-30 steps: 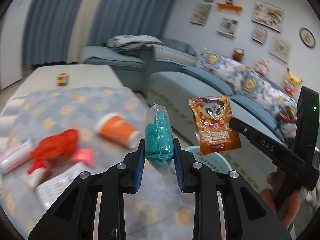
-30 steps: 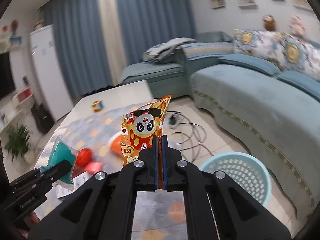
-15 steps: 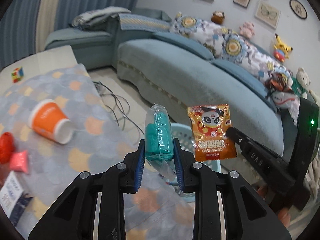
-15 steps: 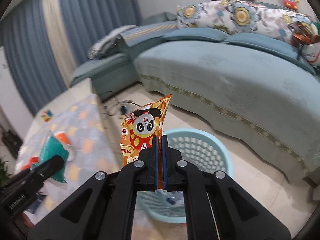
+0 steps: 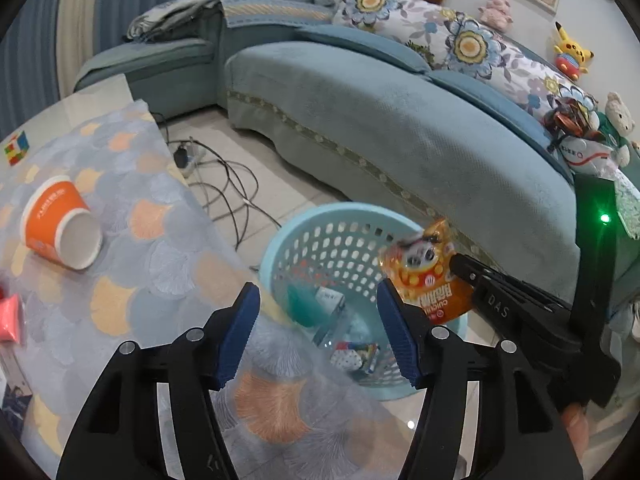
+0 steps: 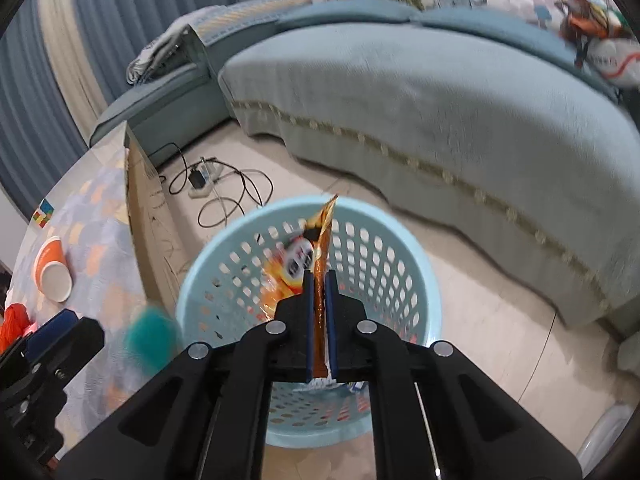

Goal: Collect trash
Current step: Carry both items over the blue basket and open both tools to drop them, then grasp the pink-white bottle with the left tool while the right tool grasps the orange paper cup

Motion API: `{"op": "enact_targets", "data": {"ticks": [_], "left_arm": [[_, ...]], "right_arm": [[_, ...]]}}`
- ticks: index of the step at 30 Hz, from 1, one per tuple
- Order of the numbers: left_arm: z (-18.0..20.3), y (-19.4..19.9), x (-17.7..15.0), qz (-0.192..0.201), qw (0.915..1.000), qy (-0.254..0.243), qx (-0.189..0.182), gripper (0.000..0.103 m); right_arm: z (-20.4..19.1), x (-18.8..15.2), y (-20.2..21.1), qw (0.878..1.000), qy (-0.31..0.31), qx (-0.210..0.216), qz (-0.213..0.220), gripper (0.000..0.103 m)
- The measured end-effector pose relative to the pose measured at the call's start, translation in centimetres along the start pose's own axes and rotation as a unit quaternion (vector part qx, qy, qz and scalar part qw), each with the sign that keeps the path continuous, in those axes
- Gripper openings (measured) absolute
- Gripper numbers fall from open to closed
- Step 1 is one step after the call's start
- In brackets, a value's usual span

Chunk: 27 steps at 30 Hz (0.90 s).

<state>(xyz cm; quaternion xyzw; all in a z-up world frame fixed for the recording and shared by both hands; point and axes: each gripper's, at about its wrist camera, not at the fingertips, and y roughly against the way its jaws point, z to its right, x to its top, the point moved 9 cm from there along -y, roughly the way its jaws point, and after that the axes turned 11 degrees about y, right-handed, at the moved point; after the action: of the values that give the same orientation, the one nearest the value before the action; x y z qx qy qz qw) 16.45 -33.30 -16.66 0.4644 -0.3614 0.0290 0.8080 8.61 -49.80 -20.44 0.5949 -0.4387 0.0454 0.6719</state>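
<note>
My left gripper [image 5: 316, 328] is open and empty above the near rim of the light blue perforated basket [image 5: 340, 220]. The teal packet [image 5: 300, 306] is blurred in mid-air, falling toward the basket; in the right wrist view it [image 6: 150, 336] is beside the basket's left rim [image 6: 192, 280]. My right gripper [image 6: 320, 320] is shut on the orange panda snack bag [image 6: 316, 256] and holds it over the basket; the bag also shows in the left wrist view [image 5: 428, 276]. Several wrappers lie in the basket's bottom.
A table with a patterned cloth [image 5: 152, 264] holds a tipped orange paper cup [image 5: 60, 228], a pink packet [image 5: 10, 318] and a colour cube [image 5: 16, 148]. Cables and a power strip [image 5: 192, 156] lie on the floor. A blue sofa [image 5: 400, 132] stands behind the basket.
Both grippers swung from the table to above the basket. My left gripper opened and let go of the teal packet, which is dropping. The right still holds the snack bag.
</note>
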Motion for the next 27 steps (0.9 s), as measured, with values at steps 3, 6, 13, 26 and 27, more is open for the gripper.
{"op": "enact_targets", "data": {"ticks": [3, 6, 13, 26, 27], "left_arm": [[-0.7, 0.2, 0.1, 0.002, 0.9999, 0.012, 0.003, 0.070], [-1.3, 0.4, 0.3, 0.006, 0.9996, 0.028, 0.000, 0.076], [-2.3, 1.2, 0.3, 0.012, 0.9991, 0.041, -0.001, 0.076], [-6.8, 11.3, 3.3, 0.116, 0.9903, 0.077, 0.004, 0.076], [-7.9, 12.5, 3.4, 0.127, 0.9886, 0.081, 0.011, 0.076]], "right_arm": [[0.2, -0.5, -0.3, 1.000, -0.018, 0.020, -0.010, 0.044], [0.4, -0.1, 0.6, 1.000, -0.015, 0.011, 0.011, 0.060], [-1.4, 0.3, 1.6, 1.000, 0.008, 0.018, 0.019, 0.060], [-10.6, 2.7, 6.8, 0.990, 0.089, 0.082, 0.068, 0.061], [-11.5, 2.8, 7.1, 0.989, 0.098, 0.088, 0.071, 0.061]]}}
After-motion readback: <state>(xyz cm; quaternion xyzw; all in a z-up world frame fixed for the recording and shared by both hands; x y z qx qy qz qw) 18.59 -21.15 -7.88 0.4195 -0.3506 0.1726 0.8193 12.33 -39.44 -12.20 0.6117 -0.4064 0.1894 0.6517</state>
